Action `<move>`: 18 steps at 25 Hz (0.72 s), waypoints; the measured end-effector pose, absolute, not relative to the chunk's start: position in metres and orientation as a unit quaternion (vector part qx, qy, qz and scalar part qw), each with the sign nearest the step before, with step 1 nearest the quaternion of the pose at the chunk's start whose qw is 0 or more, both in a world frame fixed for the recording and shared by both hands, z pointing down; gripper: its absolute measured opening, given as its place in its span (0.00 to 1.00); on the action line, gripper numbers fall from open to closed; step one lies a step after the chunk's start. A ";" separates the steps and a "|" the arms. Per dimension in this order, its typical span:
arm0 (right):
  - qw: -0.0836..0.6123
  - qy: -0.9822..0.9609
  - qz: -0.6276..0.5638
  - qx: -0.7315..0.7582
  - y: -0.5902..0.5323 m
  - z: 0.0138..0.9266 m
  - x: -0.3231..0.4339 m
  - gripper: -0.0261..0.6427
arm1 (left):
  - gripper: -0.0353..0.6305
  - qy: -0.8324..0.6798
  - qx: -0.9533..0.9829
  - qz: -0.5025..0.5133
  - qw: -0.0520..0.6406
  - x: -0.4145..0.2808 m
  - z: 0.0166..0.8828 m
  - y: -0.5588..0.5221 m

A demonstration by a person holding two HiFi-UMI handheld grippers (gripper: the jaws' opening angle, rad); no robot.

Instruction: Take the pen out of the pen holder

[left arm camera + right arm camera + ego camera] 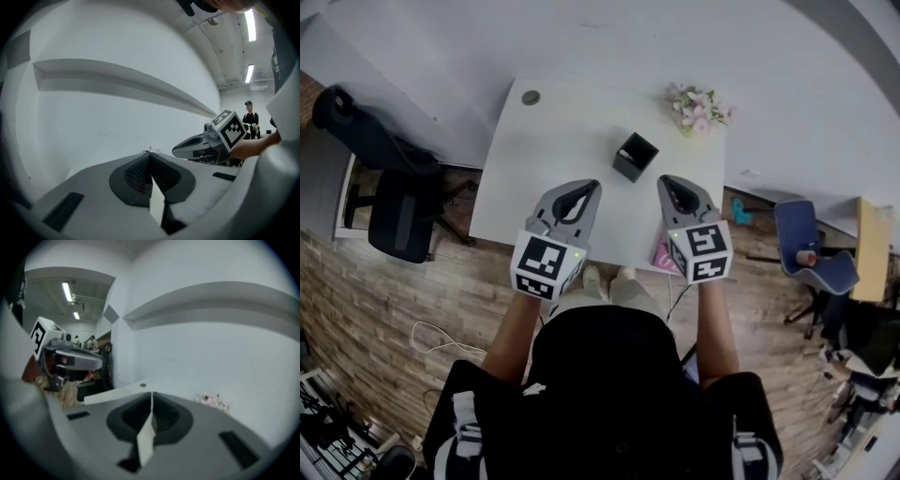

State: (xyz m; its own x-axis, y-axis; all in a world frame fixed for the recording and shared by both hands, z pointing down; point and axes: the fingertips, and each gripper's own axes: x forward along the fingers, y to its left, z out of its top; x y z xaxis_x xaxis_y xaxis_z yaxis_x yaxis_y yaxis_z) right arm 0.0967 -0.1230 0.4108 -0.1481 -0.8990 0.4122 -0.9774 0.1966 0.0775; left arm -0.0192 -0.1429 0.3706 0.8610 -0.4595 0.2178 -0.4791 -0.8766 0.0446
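Nearest, both hands hold their tools over the near edge of the white bench (520, 178). The left tongs (586, 187) are pressed together with nothing between them, which their own view confirms (150, 158); the right tongs (670, 183) are likewise drawn together and empty (151, 398). Both point toward the middle of the bench, side by side but apart. Just beyond and between their tips stands the black pen holder (635, 156), upright on the bench and touched by neither. The pen should be inside it, but the dark opening is too small to show it clearly. Farther back a bunch of pink flowers (700, 106) lies near the far right corner, against the pale wall. By my reading, the task has hardly begun; the approach is under way, while opening, gripping and lifting the pen are all left to do.
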 end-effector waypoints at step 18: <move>0.328 -0.803 0.135 0.479 -0.185 0.499 0.124 0.09 | 0.09 -0.305 0.939 0.132 0.090 0.014 0.411 -0.186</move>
State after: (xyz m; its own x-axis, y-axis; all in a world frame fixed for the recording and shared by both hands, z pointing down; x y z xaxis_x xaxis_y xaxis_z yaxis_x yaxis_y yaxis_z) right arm 0.1235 -0.1854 0.4992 -0.3247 -0.6810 0.6564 -0.8582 0.5039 0.0983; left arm 0.0136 -0.1855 0.4106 0.7787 -0.5492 0.3034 -0.5969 -0.7974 0.0887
